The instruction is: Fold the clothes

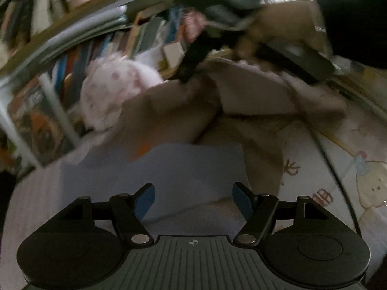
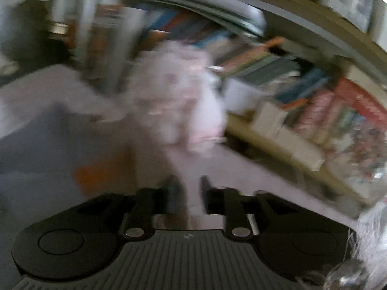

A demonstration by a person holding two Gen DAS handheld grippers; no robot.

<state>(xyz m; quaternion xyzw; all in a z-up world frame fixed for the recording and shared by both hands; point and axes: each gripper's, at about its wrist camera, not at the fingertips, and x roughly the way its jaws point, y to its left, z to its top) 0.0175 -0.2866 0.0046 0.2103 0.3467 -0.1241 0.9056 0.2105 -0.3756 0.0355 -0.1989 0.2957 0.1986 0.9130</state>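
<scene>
**A:** Where's the clothing at?

**B:** A beige garment is held up above the patterned mat, bunched and draped, with one end trailing down toward it. The right gripper has a pinch of it at the top. In that gripper's own view the jaws stand narrow, with pale cloth running up between them.

**A:** And the other one?

**B:** The left gripper hangs lower, nearer the mat than the garment is, jaws wide and holding nothing.

**A:** Anything else near the garment?

**B:** A pink spotted bundle just to its left, with a bookshelf behind that. Everything's blurred.

**A:** So how far along?

**B:** I see no flat, squared garment anywhere. This piece hangs loose with no neat crease, so I'd judge its folding is unfinished. Whether the pink bundle is folded, I can't tell.
</scene>
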